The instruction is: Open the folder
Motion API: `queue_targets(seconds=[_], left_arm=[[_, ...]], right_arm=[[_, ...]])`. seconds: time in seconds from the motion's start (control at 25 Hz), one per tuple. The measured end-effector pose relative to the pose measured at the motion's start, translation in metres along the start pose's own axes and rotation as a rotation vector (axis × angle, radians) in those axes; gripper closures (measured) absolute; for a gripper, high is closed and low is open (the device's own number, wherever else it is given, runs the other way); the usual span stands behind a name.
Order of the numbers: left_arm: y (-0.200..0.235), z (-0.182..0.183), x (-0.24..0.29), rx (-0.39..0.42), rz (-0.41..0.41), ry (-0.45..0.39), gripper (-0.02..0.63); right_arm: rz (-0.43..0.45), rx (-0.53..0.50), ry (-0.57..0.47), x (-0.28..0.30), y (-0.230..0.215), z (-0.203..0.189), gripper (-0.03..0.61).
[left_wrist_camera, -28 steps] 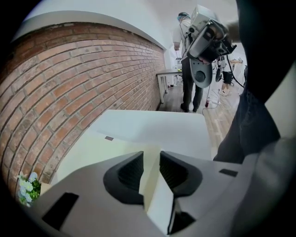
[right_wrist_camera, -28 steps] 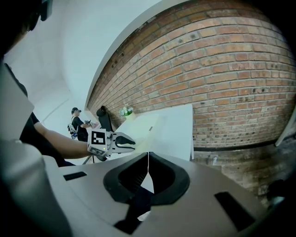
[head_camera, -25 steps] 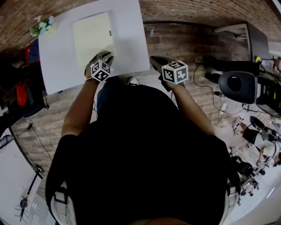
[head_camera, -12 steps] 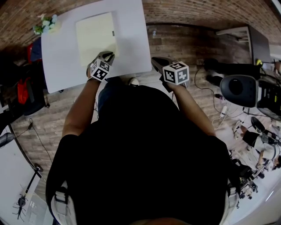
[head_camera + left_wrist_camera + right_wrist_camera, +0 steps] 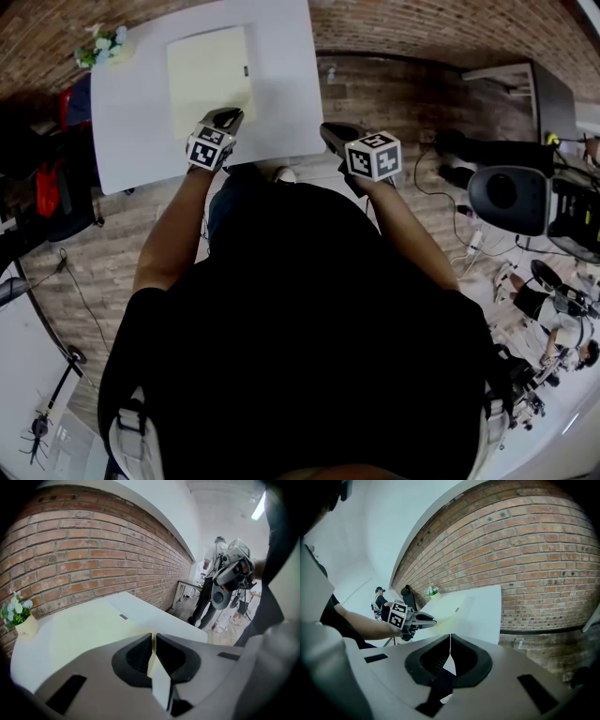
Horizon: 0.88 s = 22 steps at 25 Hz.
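White table, left tongs angled down pinching folder corner, right tongs pressed together

Red brick wall ran along the far side, wood-plank floor lay below, white counter stood far left, potted flowers sat on its far-left corner, strip light glowed overhead.

The left forearm reaches forward with the left gripper angled downward and its marker cube rolled to one side; its jaws are pressed together on the thin edge of the pale folder. The right forearm stretches out beside it, apart from the left. The right gripper also points down, its jaws together with nothing between them.
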<state>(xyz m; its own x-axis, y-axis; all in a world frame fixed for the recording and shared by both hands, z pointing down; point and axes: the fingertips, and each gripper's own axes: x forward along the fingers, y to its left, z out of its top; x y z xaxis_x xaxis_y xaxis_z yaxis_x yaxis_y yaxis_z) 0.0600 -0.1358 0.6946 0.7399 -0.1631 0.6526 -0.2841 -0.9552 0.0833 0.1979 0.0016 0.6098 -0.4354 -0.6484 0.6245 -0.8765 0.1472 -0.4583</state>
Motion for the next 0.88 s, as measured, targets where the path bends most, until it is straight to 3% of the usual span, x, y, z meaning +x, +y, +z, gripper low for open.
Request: queue_targets(seconds=[0.68, 0.88], left_arm=[[0.012, 0.007, -0.012, -0.397, -0.081, -0.192, 0.586], [0.016, 0.010, -0.019, -0.461, -0.094, -0.245, 0.586]], right_arm=[[0.023, -0.011, 0.020, 0.010, 0.000, -0.001, 0.554], [0.027, -0.018, 0.023, 0.013, 0.002, 0.001, 0.554]])
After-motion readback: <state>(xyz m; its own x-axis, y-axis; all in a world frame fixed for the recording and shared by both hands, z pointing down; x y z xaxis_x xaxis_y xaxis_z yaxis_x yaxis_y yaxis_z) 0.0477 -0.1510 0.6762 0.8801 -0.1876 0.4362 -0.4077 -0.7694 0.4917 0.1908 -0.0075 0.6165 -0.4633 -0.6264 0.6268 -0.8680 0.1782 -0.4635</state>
